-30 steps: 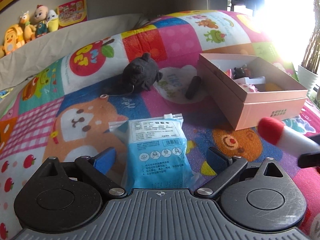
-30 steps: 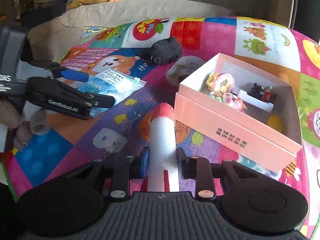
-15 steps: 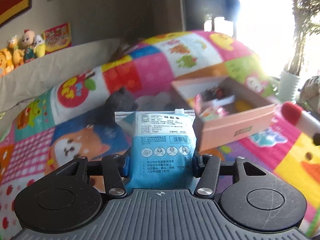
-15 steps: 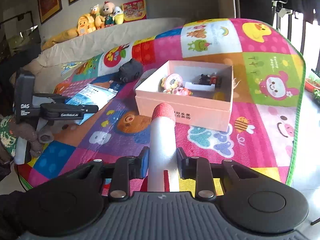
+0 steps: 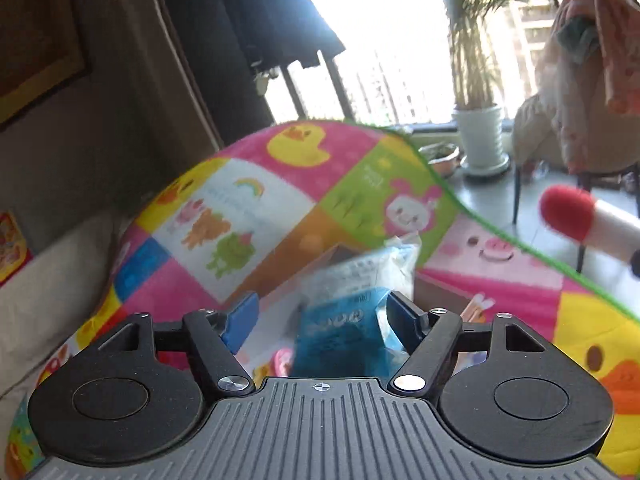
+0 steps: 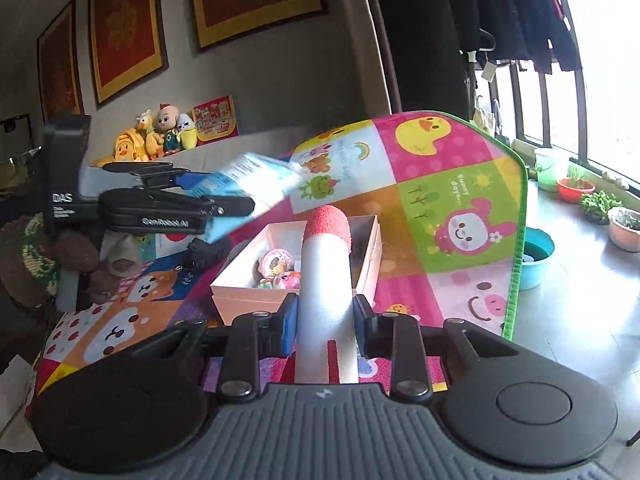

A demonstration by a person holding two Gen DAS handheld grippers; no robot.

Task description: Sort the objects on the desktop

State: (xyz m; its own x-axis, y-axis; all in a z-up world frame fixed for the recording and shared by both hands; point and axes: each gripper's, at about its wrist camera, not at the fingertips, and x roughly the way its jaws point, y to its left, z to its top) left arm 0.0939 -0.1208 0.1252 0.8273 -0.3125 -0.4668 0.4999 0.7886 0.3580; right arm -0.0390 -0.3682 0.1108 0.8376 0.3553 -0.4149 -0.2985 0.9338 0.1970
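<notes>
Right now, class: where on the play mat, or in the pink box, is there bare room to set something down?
The mat lies bare between the pink box and its green edge. The box's near left corner is crowded with small toys; its far end looks freer.

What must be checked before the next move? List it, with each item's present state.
1. Left tool open: ok, its fingers stand wide apart.
2. Blue pack free of the left tool: cannot tell; it is blurred and lies close against one finger.
3. Blue pack above the pink box: cannot tell; the two views do not settle it.
4. Pink box open, no lid: ok.
5. Right tool grip on the red-tipped white stick: ok, clamped on both sides.
6. Room in the box beside the small toys: cannot tell; the stick hides part of the inside.
</notes>
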